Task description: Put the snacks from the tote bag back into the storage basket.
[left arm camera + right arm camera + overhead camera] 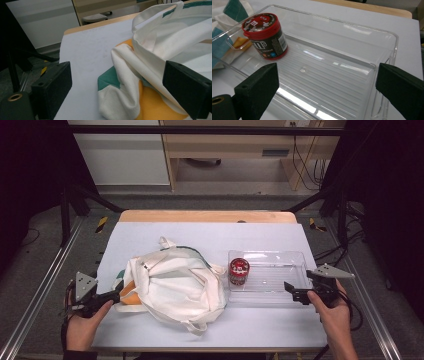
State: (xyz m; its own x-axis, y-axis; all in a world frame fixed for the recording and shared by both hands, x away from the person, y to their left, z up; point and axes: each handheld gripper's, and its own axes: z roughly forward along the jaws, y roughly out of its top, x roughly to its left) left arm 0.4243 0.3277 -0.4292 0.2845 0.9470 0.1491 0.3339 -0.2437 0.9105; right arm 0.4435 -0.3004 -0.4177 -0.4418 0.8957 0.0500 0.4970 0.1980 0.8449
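Right, from the high view I see my left gripper at the table's left edge, jaws spread and just touching the cream tote bag, which lies crumpled mid-table. My right gripper sits at the right end of the clear plastic tray, jaws apart, holding nothing. A red-lidded candy jar stands upright in the tray's left end, next to the bag.

Now the left gripper view: my jaws stand wide, the bag's cream, green and orange folds bunched between them on the white tabletop.

Over to the right gripper view: jaws wide open again, framing the tray's near rim, the jar well back in the far corner.
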